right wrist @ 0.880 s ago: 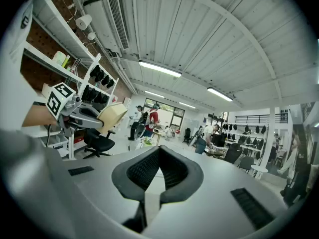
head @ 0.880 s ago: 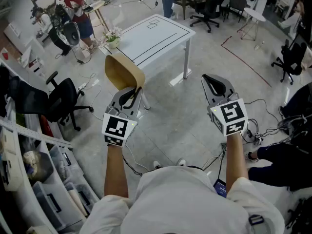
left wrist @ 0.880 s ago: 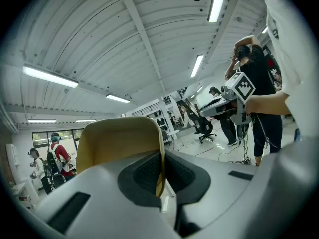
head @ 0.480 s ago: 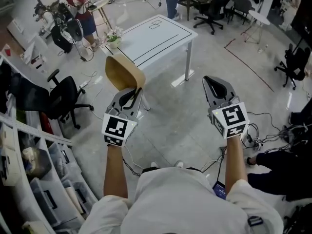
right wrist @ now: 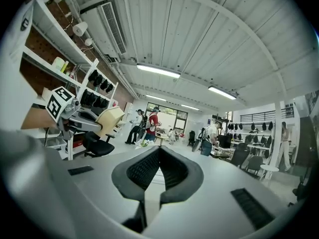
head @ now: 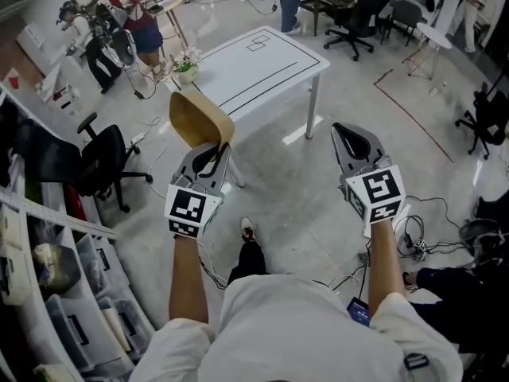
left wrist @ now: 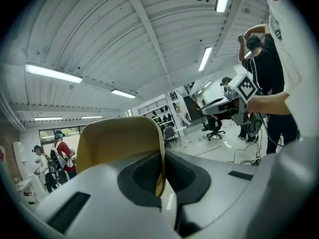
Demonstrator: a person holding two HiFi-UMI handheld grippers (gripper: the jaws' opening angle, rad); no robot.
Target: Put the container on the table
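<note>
A tan, open-topped container (head: 200, 119) hangs in the air, and my left gripper (head: 213, 154) is shut on its rim. In the left gripper view the container (left wrist: 119, 143) fills the middle, its wall pinched between the dark pads. My right gripper (head: 355, 140) is held level with the left one, shut and with nothing in it; its jaws (right wrist: 158, 169) meet at the tips. The white table (head: 254, 64) with black lines stands ahead on the floor, beyond both grippers.
A small potted plant (head: 185, 66) sits on the table's left corner. A black office chair (head: 79, 161) stands at the left, beside shelving with bins (head: 71, 293). Cables (head: 425, 225) lie on the floor at the right. People stand at the far left (head: 127, 22).
The table has shifted slightly in view as I step forward; a foot now shows below the grippers. Both grippers keep their pose and the container stays held.
</note>
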